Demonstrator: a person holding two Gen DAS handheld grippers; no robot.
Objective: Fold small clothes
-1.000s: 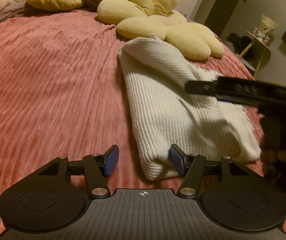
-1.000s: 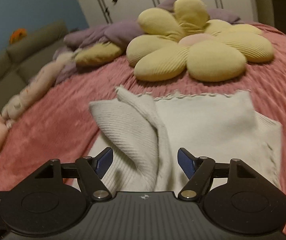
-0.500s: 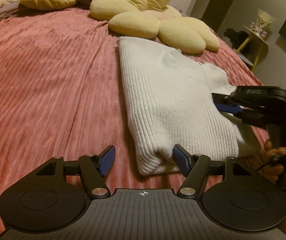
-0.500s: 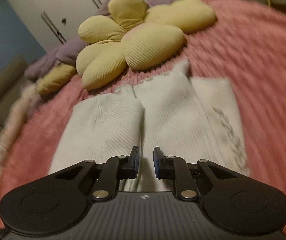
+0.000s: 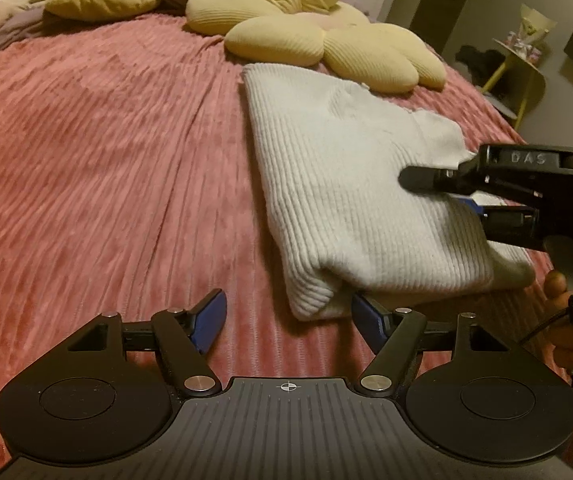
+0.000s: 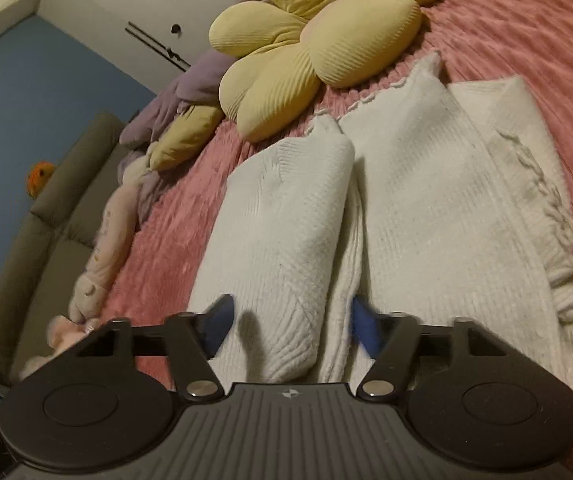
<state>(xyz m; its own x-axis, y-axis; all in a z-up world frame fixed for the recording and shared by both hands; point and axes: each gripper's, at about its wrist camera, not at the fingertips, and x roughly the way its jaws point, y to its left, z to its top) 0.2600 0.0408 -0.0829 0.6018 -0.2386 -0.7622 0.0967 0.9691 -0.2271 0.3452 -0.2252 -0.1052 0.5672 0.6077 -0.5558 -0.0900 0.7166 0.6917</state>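
Hovering right gripper (image 6: 290, 320) spread wide, over sweater (image 6: 406, 208)

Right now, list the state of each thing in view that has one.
white knit sweater: folded lengthwise, lying flat on the pink bedspread.
left hand-held gripper: open, at the sweater's near corner, gripping nothing.
right hand-held gripper: open, over the sweater's folds.
flower pillow: lying beyond the sweater.
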